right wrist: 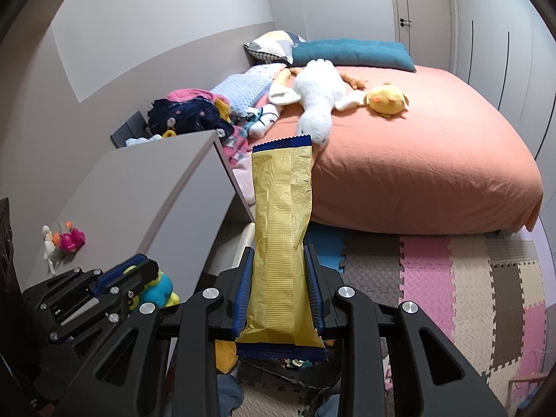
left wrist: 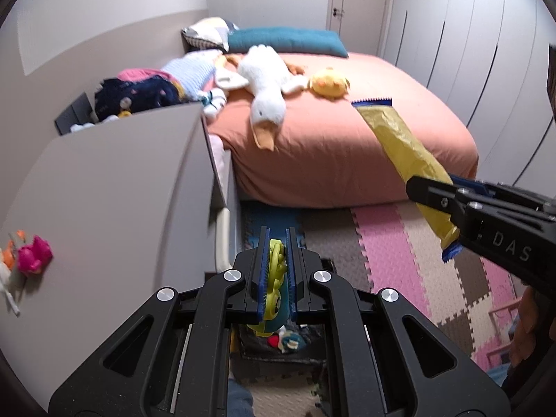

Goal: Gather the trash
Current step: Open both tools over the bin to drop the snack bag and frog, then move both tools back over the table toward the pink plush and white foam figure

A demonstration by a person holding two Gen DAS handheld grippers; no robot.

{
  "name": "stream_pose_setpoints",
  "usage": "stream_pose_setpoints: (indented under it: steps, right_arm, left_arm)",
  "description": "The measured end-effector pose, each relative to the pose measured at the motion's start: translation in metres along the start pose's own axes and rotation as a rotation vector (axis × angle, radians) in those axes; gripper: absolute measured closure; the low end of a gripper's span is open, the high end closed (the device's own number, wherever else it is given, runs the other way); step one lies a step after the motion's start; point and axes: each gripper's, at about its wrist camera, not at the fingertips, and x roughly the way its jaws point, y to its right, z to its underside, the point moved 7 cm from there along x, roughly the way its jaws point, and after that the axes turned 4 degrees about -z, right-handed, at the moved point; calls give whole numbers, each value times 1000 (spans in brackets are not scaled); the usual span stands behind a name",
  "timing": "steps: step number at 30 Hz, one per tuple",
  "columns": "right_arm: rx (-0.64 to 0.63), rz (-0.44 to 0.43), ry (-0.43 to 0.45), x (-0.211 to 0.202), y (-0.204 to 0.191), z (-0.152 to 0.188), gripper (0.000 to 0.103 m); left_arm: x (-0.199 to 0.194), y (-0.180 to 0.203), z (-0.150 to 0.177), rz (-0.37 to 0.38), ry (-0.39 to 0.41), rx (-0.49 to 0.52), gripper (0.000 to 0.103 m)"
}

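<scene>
My right gripper [right wrist: 278, 264] is shut on a long yellow snack wrapper [right wrist: 281, 222] with dark blue ends, held upright in the air; it also shows in the left wrist view [left wrist: 403, 146] at the right. My left gripper [left wrist: 277, 239] is shut on a flat yellow-green and teal toy-like piece [left wrist: 276, 278]; it also shows in the right wrist view [right wrist: 139, 271] at the lower left. Both grippers hover above a dark bin [left wrist: 278, 347] with bits of trash, partly hidden by the jaws.
A grey desk top [left wrist: 114, 180] stands to the left with a small pink toy [left wrist: 33, 255]. A bed with an orange sheet [left wrist: 347, 146] carries a white duck plush [left wrist: 267, 83], a yellow chick plush [left wrist: 328, 83] and pillows. Foam puzzle mats [left wrist: 399, 250] cover the floor.
</scene>
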Motion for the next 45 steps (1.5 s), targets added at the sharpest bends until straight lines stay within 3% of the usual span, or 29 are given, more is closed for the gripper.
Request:
stream_pose_setpoints:
  steps: [2, 4, 5, 6, 8, 24, 45]
  right_arm:
    - [-3, 9, -26, 7, 2, 3, 71]
    - [26, 25, -38, 13, 8, 4, 40]
    - [39, 34, -32, 13, 11, 4, 35]
    - [51, 46, -22, 13, 15, 4, 32]
    - [59, 50, -22, 14, 18, 4, 32]
    - [23, 24, -42, 29, -11, 5, 27]
    - [-122, -114, -57, 52, -114, 4, 27]
  left_arm:
    - [5, 5, 6, 13, -28, 20, 93]
    - [13, 5, 12, 4, -64, 30, 87]
    - [14, 2, 13, -14, -69, 23, 52]
    - [13, -2, 14, -36, -65, 12, 5]
    - [7, -13, 14, -93, -12, -7, 7]
    - [-1, -50, 22, -125, -25, -69, 7]
    - [-32, -141, 46, -246, -5, -193, 7]
